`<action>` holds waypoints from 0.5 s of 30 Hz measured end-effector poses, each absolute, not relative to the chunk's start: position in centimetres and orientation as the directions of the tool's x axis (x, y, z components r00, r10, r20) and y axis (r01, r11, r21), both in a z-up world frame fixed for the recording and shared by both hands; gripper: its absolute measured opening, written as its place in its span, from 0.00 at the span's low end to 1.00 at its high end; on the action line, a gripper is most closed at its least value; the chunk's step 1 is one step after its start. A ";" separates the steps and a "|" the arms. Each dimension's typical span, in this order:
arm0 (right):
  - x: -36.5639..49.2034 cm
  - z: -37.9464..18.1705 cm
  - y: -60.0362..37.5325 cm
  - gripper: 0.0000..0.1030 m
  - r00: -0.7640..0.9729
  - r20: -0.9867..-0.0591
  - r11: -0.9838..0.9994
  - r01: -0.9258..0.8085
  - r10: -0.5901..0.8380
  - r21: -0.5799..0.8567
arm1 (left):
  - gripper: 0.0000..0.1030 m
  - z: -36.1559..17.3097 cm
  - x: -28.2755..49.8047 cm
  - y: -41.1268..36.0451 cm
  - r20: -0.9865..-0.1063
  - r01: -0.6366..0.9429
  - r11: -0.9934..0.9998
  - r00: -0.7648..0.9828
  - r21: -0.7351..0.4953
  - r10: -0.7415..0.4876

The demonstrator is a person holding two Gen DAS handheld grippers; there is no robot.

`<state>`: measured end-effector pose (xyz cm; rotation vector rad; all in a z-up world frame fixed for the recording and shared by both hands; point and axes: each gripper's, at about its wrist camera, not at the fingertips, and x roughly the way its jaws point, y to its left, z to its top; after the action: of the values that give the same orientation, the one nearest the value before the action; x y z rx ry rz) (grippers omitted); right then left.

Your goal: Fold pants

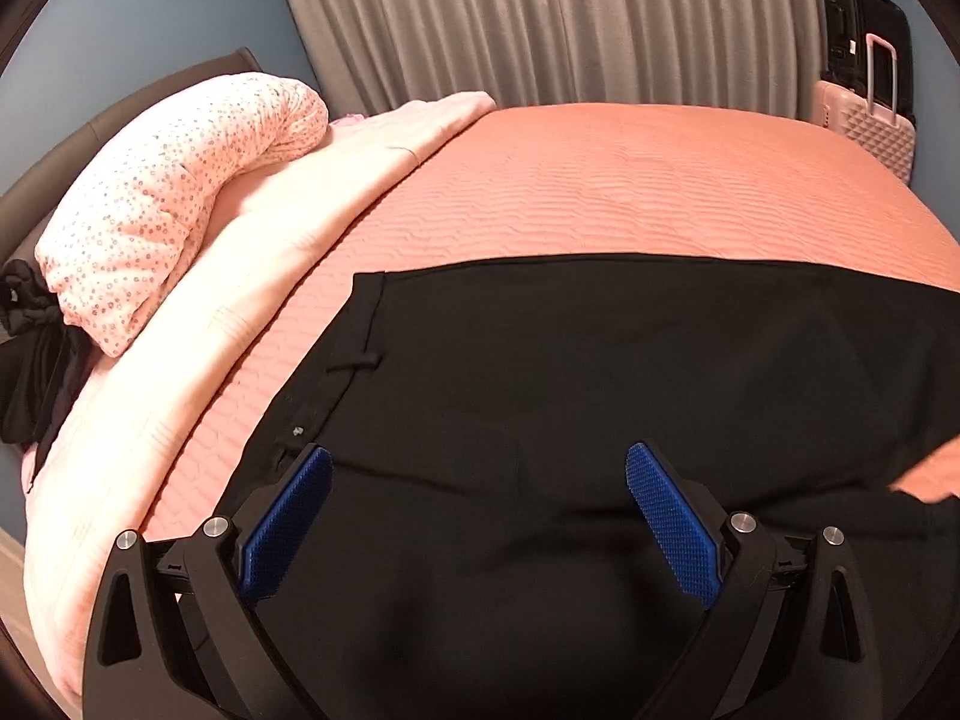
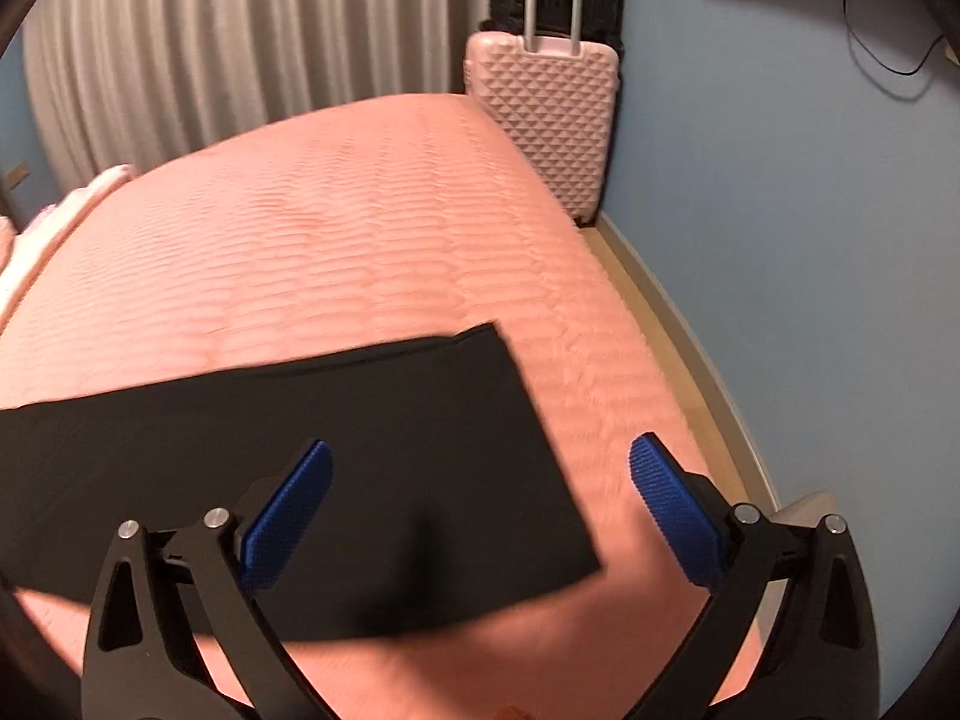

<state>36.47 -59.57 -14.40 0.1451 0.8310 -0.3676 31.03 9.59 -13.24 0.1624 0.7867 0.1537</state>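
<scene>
Black pants point(image 1: 600, 372) lie flat on the salmon bed cover point(image 1: 600, 192), waistband with a belt loop at the left. My left gripper point(image 1: 479, 471) hovers open above the waist end, nothing between its blue pads point(image 1: 288, 516). In the right wrist view the leg end of the pants point(image 2: 360, 450) stretches across the bed cover point(image 2: 360, 210), its hem edge running diagonally at the right. My right gripper point(image 2: 480, 471) is open over that hem end, left finger above the cloth, right finger above bare cover.
A folded pale pink blanket point(image 1: 240, 300) and a dotted pillow point(image 1: 180, 198) lie at the left with a black garment point(image 1: 30, 360) beside them. A pink suitcase point(image 2: 543, 114) stands past the bed's far corner. Grey curtains point(image 1: 540, 18) hang behind; wooden floor point(image 2: 678, 324) runs along the blue wall.
</scene>
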 end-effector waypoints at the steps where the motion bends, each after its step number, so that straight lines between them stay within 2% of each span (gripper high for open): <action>1: 37.2 -14.8 -60.0 0.84 0.609 -0.746 0.925 0.379 -0.269 -0.024 | 0.94 -13.5 31.4 9.4 -0.687 -0.081 0.978 0.700 0.192 0.193; 3: 38.5 -15.7 -60.7 0.68 0.595 -0.759 0.925 0.379 -0.264 -0.024 | 0.94 -13.8 32.5 9.1 -0.684 -0.085 0.978 0.703 0.192 0.196; 5: 39.6 -16.6 -61.0 0.62 0.581 -0.781 0.934 0.357 -0.229 -0.009 | 0.94 -14.3 33.3 8.4 -0.679 -0.088 0.971 0.701 0.221 0.218; 6: 40.1 -16.9 -61.2 0.54 0.574 -0.790 0.938 0.347 -0.215 -0.003 | 0.93 -14.4 33.5 8.0 -0.671 -0.098 0.967 0.704 0.235 0.235; 8: 41.3 -17.8 -62.1 0.54 0.572 -0.806 0.944 0.326 -0.156 0.049 | 0.93 -14.6 34.1 7.1 -0.670 -0.075 0.969 0.709 0.235 0.218; 9: 41.7 -18.1 -62.7 0.55 0.573 -0.808 0.942 0.328 -0.137 0.073 | 0.94 -14.7 34.3 6.7 -0.669 -0.069 0.968 0.711 0.241 0.217; 12: 42.8 -18.9 -64.0 0.88 0.574 -0.809 0.934 0.343 -0.125 0.099 | 0.95 -14.8 34.7 5.7 -0.663 -0.043 0.970 0.723 0.238 0.195; 13: 43.0 -19.2 -64.3 0.89 0.575 -0.809 0.937 0.334 -0.121 0.097 | 0.95 -14.9 34.8 5.5 -0.666 -0.030 0.972 0.724 0.232 0.181; 15: 43.9 -20.8 -64.8 0.88 0.534 -0.845 0.955 0.251 -0.002 0.157 | 0.95 -14.8 34.9 5.3 -0.665 -0.019 0.976 0.730 0.217 0.162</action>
<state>43.85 -64.83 -20.81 0.2737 0.9991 -0.1529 34.91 5.30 -14.83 0.2013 0.7479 0.0999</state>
